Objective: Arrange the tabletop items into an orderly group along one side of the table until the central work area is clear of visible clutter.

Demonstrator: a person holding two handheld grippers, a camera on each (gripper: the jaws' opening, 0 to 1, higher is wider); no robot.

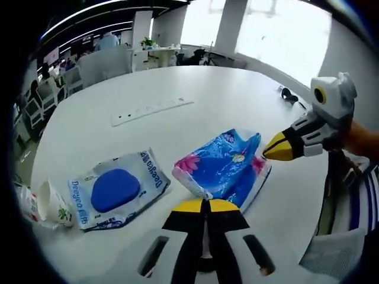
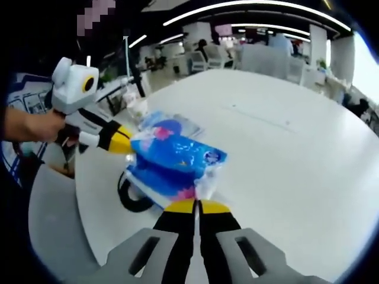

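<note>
A blue flowered tissue pack (image 1: 225, 165) lies between both grippers. In the left gripper view my left gripper (image 1: 207, 205) is shut, its yellow tips pinching the pack's near edge. My right gripper (image 1: 277, 149) comes in from the right, tips together at the pack's far corner. In the right gripper view the right gripper (image 2: 197, 206) is shut on the wrapper of the tissue pack (image 2: 174, 160), with the left gripper (image 2: 121, 144) at its left end. A wet-wipes pack (image 1: 115, 190) with a blue lid lies to the left, also seen behind the tissues as the wet-wipes pack (image 2: 174, 125).
A paper cup (image 1: 52, 204) lies at the round white table's (image 1: 195, 89) left edge. A white power strip (image 1: 151, 110) lies farther out, and a small black item (image 1: 288, 93) sits near the far right edge. A dark ring (image 2: 129, 198) shows under the tissue pack. A grey chair back (image 2: 56, 231) stands close.
</note>
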